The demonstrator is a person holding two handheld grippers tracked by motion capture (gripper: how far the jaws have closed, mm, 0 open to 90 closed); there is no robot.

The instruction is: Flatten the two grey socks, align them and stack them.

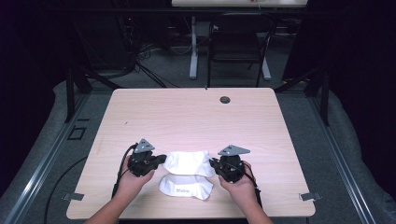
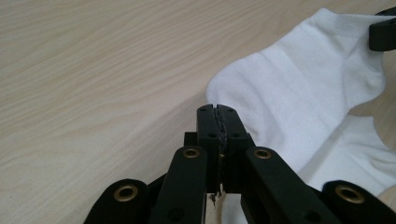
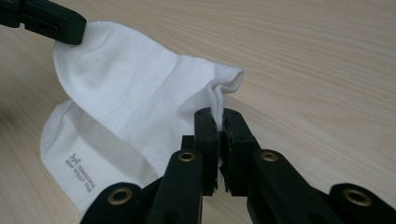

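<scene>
On the pale wooden table (image 1: 196, 112), the upper white sock (image 1: 189, 162) lies lengthwise between your hands, overlapping the lower sock (image 1: 186, 186); your right gripper (image 3: 219, 122) pinches its end, your left gripper (image 2: 218, 112) looks closed at its other end.

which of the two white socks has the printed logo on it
The nearer sock, the one lying closest to the person, has small dark print on it. The farther sock, stretched between the two grippers, is plain white.
</scene>
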